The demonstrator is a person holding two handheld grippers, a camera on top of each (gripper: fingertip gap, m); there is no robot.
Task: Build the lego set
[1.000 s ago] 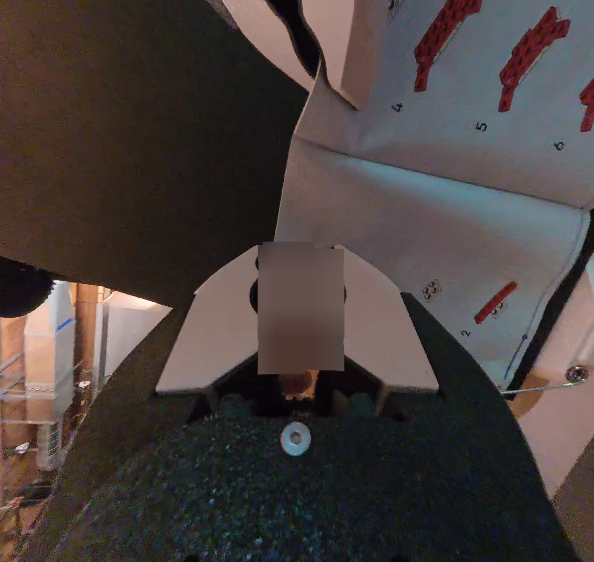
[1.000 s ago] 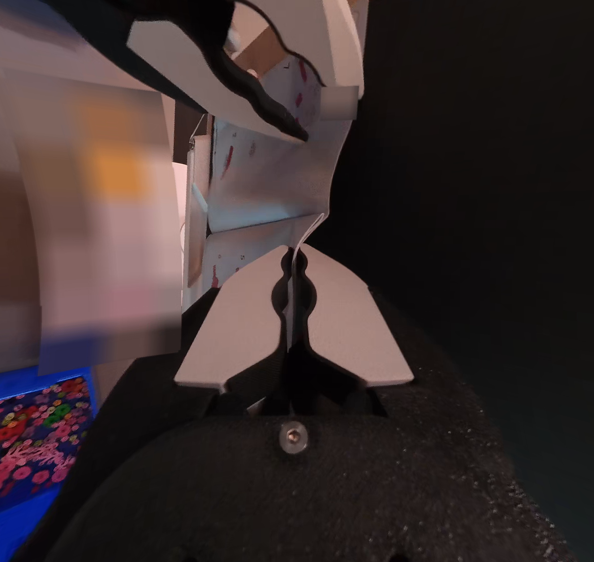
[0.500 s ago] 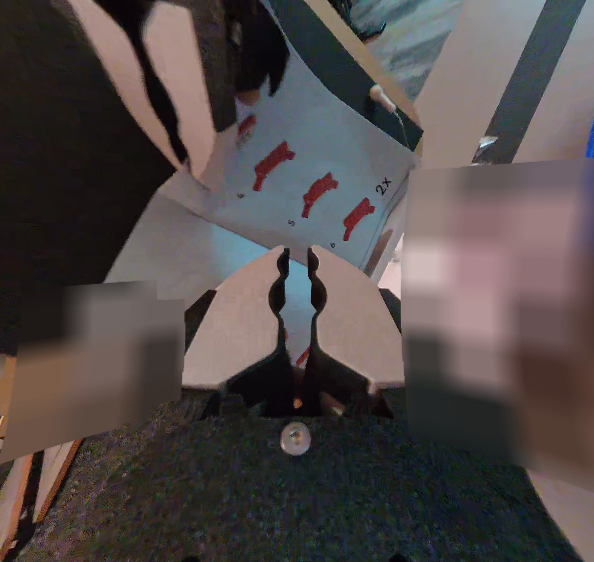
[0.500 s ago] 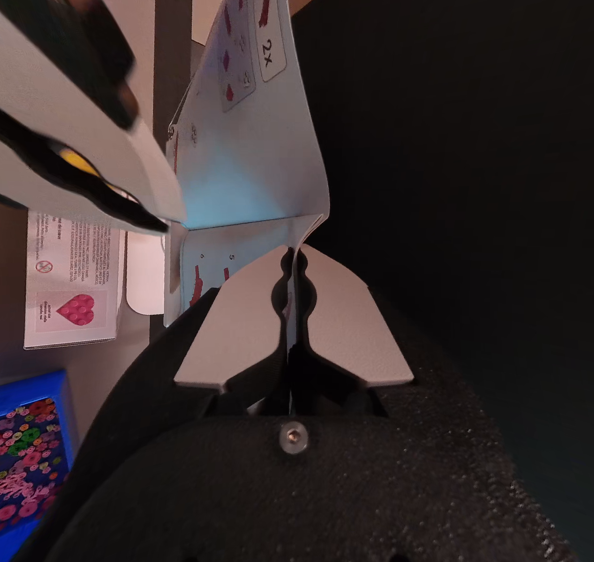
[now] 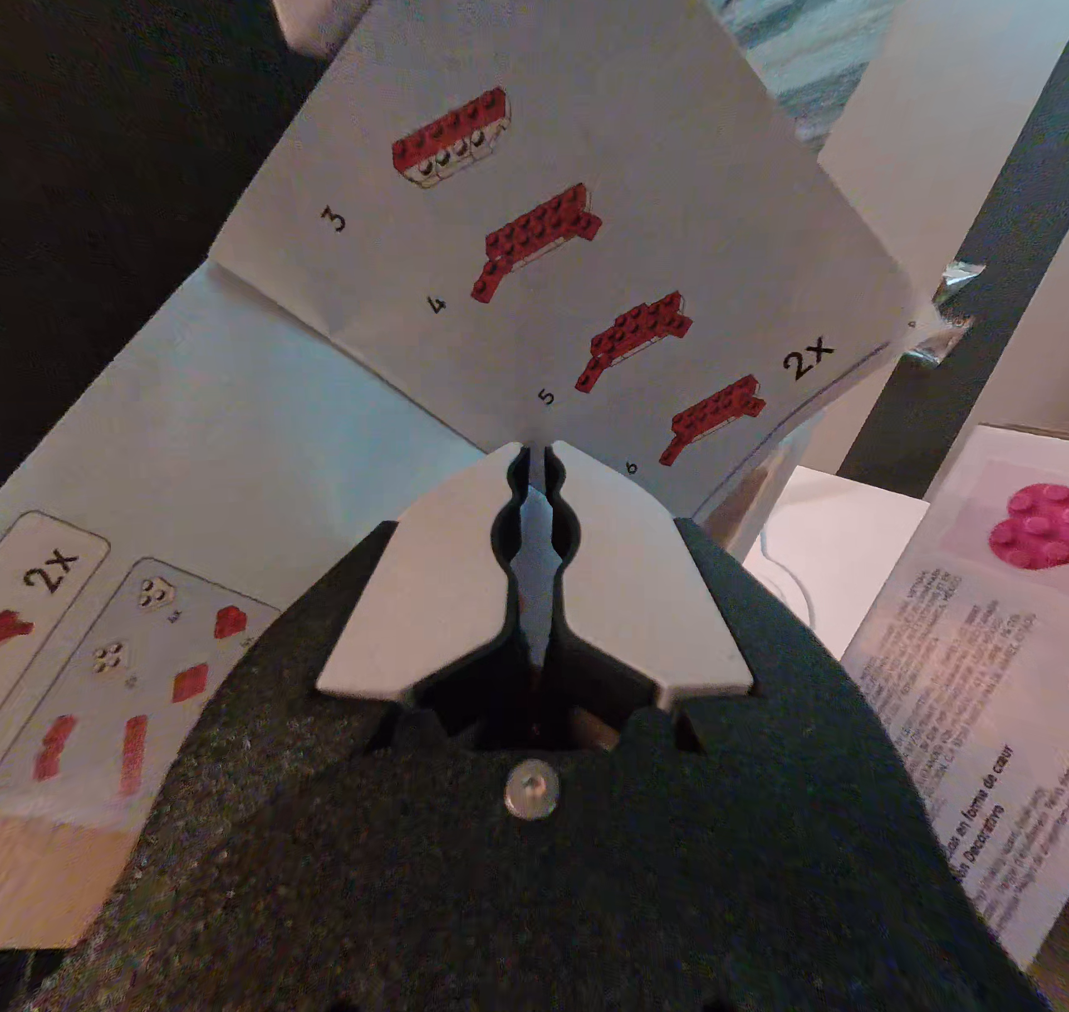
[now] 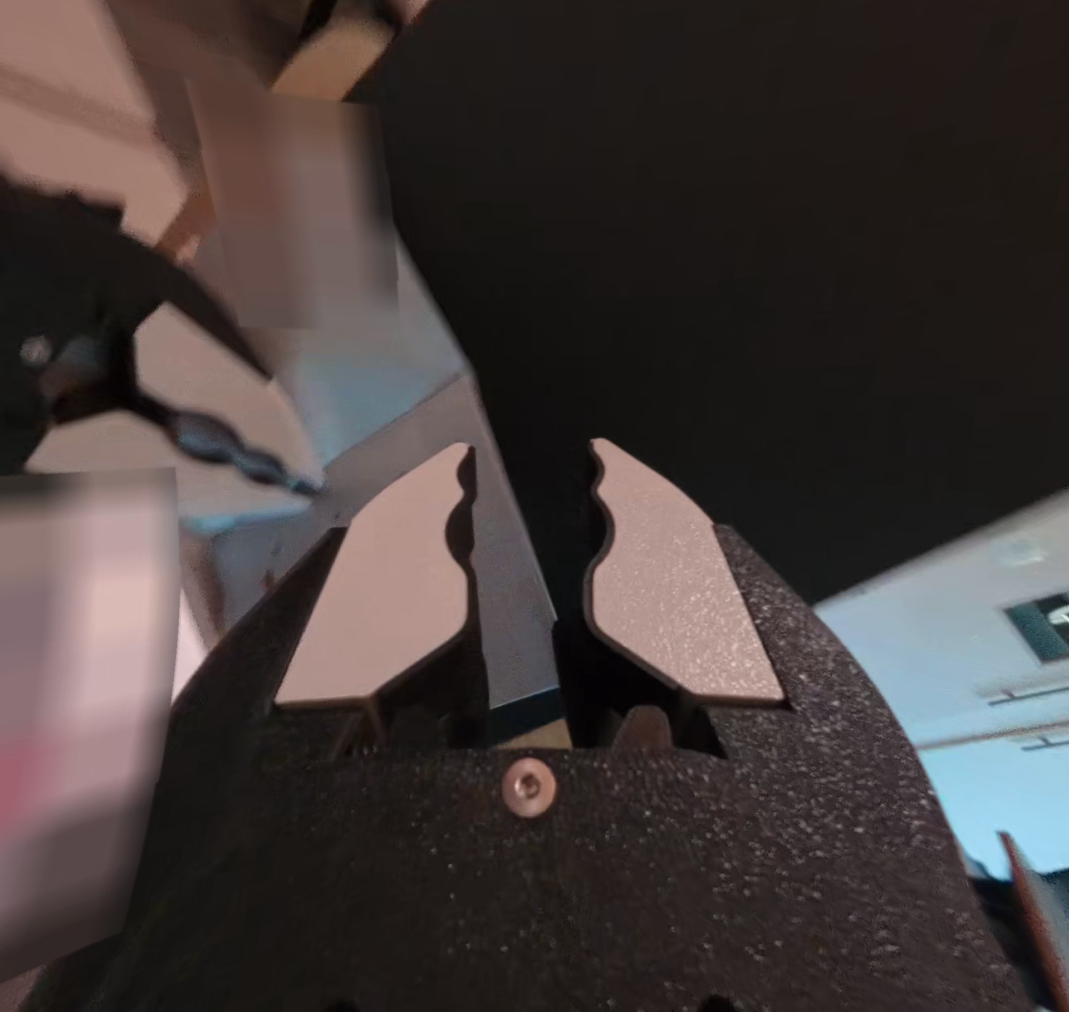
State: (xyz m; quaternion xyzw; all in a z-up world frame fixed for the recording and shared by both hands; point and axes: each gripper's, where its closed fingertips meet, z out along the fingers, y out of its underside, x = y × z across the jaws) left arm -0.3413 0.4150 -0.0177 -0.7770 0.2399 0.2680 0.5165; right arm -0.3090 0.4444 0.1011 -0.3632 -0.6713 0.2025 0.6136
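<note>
The white instruction sheet [image 5: 578,76], printed with red brick build steps, is folded and stands up in front of my left gripper [image 5: 538,452]. That gripper is shut on the sheet's lower edge near the fold. My right gripper [image 6: 533,449] is open. An edge of the same sheet [image 6: 512,579] passes between its jaws close to the left finger and is not pinched. The left gripper also shows at the left of the right wrist view [image 6: 306,487], blurred, shut on the sheet. No loose bricks are in view.
A white box [image 5: 954,666] with a pink heart picture and fine print lies at the right. A black surface [image 5: 115,117] fills the left, and also the upper right of the right wrist view [image 6: 752,203]. A white ledge [image 5: 839,550] sits behind the sheet. My hands' fingertips stand some 12 centimeters from each other.
My right gripper has opened and let go of the sheet. My left gripper has closed on the sheet, which now faces its camera more squarely.
</note>
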